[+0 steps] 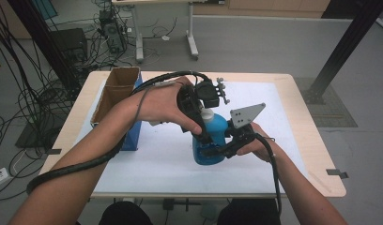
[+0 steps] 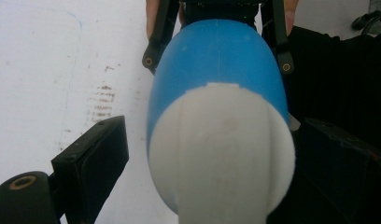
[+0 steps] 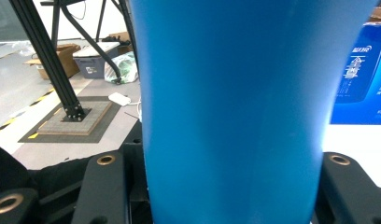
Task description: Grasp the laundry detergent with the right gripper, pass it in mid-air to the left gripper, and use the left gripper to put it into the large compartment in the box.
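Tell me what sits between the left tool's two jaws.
The bottle's white cap sits there, above the blue bottle. The left tool stands open around it, pads apart from the cap, as its own view shows.

You have a blue bottle [image 1: 213, 140] with a white cap [image 1: 207, 115] standing upright on the white sheet near the middle of the table. Its body is smooth, glossy plastic, wider at the base and narrowing toward the shoulder. The cap is rounded, with faint vertical ridges, and sits on the neck.
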Demonstrator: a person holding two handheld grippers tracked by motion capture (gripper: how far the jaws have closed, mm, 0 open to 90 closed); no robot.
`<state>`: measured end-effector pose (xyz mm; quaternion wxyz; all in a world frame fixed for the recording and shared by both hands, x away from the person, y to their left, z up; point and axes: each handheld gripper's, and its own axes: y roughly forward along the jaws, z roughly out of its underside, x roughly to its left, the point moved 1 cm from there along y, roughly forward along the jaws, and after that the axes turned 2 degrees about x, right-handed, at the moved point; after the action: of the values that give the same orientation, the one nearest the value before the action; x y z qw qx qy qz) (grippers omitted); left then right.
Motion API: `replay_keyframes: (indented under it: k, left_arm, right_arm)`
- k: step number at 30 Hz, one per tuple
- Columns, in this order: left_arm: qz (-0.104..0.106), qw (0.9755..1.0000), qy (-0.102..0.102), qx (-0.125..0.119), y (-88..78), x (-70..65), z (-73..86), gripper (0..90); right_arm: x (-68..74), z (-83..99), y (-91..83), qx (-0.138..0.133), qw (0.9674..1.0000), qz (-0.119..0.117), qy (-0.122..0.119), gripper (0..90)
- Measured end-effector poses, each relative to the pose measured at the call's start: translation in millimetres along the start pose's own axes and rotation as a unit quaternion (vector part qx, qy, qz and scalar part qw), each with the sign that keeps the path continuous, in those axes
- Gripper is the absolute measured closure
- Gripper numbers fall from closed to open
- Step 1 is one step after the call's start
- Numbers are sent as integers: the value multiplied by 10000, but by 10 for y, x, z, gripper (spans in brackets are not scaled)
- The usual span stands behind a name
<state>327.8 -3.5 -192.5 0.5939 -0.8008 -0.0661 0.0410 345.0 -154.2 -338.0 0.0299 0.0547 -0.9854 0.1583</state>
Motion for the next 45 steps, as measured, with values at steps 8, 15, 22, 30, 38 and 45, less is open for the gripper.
replay_keyframes:
  k: [8,15,22,30,38,45]
  left_arm:
    - [-8,10000,38,-21,24,-9,-26,104]
    - [-15,10000,-7,-28,10,-3,-23,107]
    - [-37,10000,-14,-45,-1,9,-25,106]
    - [-44,10000,-15,-34,-8,15,-22,106]
    - [-41,10000,-25,-59,-20,19,-25,106]
    - [-23,10000,-6,-57,-13,17,-34,106]
  right_arm:
    - [9,-7,-10,2,10000,2,-27,439]
    - [1,-1,-34,-20,10000,40,-34,439]
    - [-9,2,-47,2,10000,54,-45,438]
    - [-10,2,-43,7,10000,55,-51,438]
    - [-14,4,-44,15,10000,73,-51,438]
    - [-16,5,-48,28,9999,81,-62,438]
